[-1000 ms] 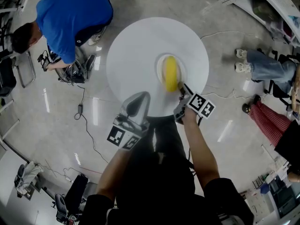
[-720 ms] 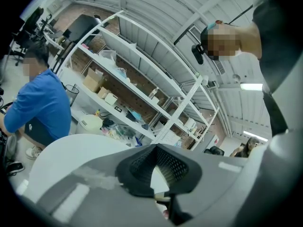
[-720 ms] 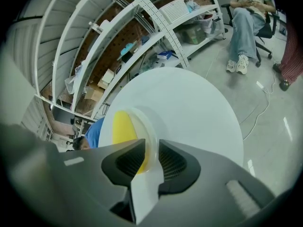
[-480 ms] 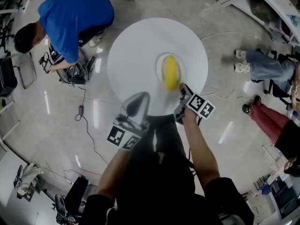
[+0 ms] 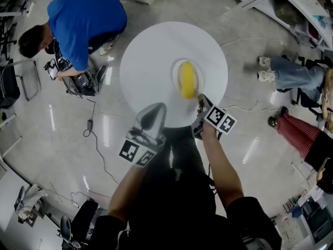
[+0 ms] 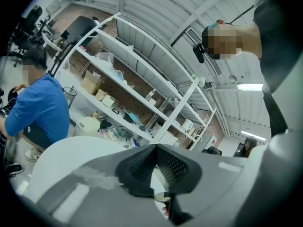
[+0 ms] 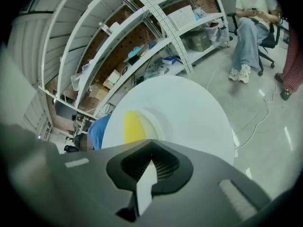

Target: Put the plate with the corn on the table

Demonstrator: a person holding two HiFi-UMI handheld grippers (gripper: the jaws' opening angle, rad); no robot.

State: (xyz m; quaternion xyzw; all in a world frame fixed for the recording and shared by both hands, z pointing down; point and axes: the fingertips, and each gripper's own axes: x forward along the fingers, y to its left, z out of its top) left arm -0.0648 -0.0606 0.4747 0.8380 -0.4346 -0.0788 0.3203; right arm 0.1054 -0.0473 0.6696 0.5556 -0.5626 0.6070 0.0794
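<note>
Head view: plate [image 5: 200, 76] with corn [image 5: 187, 80] lies just beyond the clenched, empty right hand-held gripper [image 5: 200, 99].

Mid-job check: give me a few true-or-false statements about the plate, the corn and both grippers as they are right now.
1. The plate with the corn rests on the round white table. True.
2. The right gripper clamps the plate's rim. False: its fingers are together with nothing between them, and the plate lies just ahead.
3. The left gripper holds the corn. False: its fingers are together and empty; the corn lies on the plate.
4. A person in a blue top bends down beside the table. True.
</note>
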